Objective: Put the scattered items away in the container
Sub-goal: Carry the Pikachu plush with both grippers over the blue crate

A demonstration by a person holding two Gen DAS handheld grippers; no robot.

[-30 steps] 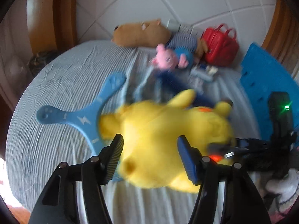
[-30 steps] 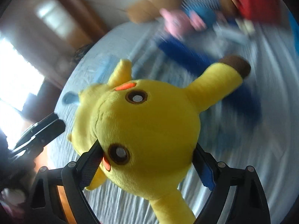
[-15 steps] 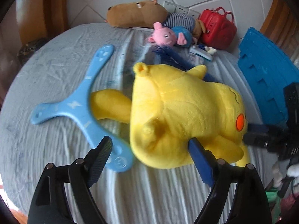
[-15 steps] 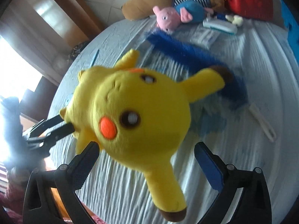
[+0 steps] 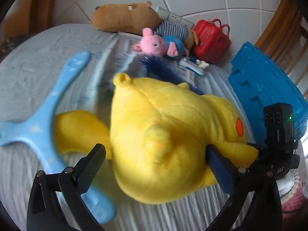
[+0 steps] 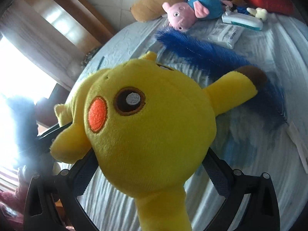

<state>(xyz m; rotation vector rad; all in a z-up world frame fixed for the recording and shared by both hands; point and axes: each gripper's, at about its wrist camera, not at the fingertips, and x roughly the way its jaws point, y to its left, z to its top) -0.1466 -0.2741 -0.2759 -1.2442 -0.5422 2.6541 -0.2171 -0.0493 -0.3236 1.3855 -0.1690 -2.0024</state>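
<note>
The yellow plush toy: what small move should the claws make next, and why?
Probably close the left claw on the yellow plush toy: its body lies between the open fingers, one finger not touching, and the blue crate waits beyond.

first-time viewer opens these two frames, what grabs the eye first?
The big yellow plush toy fills the middle of both views, its head between the fingers of the right gripper and its body in front of the open left gripper. Next, the light blue three-armed toy lying on the bed to its left, and the blue crate at the right edge.
</note>
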